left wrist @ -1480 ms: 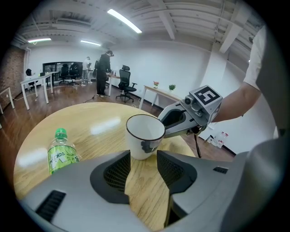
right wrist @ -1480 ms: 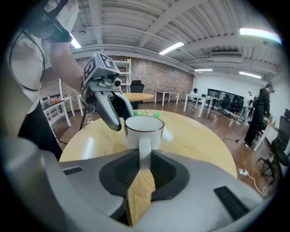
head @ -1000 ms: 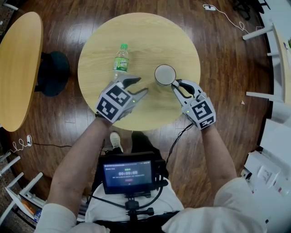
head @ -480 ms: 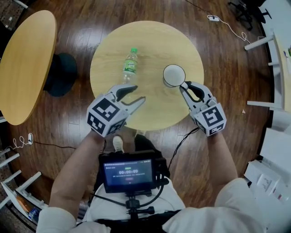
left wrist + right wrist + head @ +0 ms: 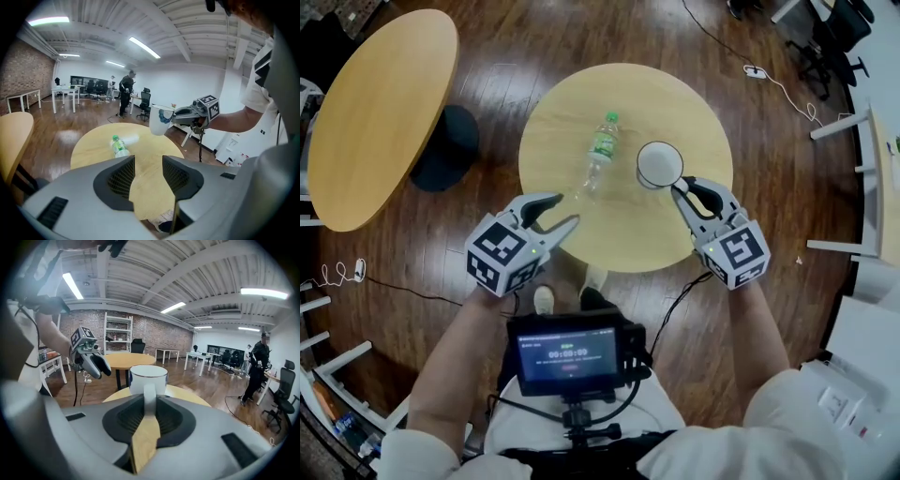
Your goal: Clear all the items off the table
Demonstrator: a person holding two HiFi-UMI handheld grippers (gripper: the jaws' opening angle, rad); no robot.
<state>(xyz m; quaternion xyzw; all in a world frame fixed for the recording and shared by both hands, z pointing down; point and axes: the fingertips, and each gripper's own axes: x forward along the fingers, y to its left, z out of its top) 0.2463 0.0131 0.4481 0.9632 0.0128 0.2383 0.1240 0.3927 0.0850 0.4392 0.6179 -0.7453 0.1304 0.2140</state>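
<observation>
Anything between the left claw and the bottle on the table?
Nothing visible. Only bare table separates the open left claw from the bottle; the mug is off to the side, gripped by its handle in the right claw.

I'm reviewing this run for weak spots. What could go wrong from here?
1. The right gripper holds the mug only by its handle, off the table. The mug could swing or slip in that narrow grip.
2. The bottle lies on its side on the round table. A nudge from the open left gripper might roll it off the edge.
</observation>
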